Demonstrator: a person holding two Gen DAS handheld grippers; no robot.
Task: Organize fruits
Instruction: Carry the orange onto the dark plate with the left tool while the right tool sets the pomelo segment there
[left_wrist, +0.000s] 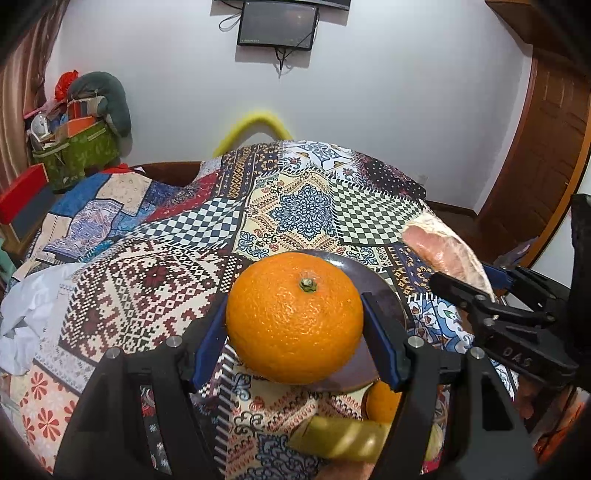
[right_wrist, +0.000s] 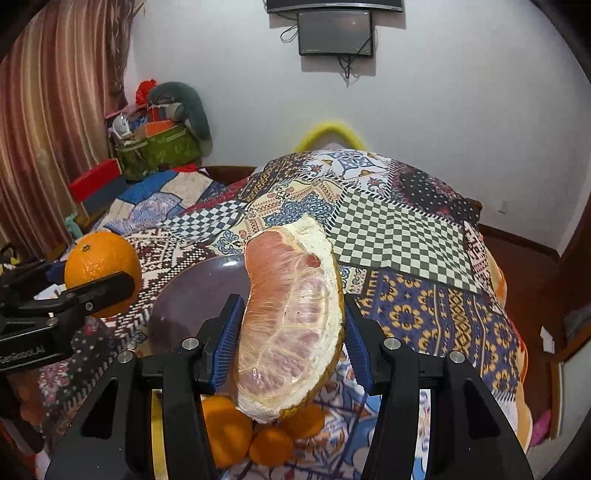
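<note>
My left gripper (left_wrist: 294, 325) is shut on a large orange (left_wrist: 294, 317) and holds it above a dark purple plate (left_wrist: 384, 284) on the patterned cloth. My right gripper (right_wrist: 291, 328) is shut on a pomelo wedge (right_wrist: 291, 325) with pink flesh and white pith, held over the same plate (right_wrist: 192, 299). The orange (right_wrist: 101, 266) and left gripper (right_wrist: 98, 282) show at the left in the right wrist view. The pomelo wedge (left_wrist: 443, 254) and the right gripper (left_wrist: 461, 277) show at the right in the left wrist view. Three small oranges (right_wrist: 269, 443) lie below the right gripper.
A patchwork cloth (left_wrist: 303, 206) covers the table. A small orange (left_wrist: 382, 402) and a yellow-green peel piece (left_wrist: 340, 439) lie near the front edge. White cloth (left_wrist: 26, 314) is at the left. A cluttered green bag (left_wrist: 81, 147) stands far left. A wooden door (left_wrist: 546, 147) is at the right.
</note>
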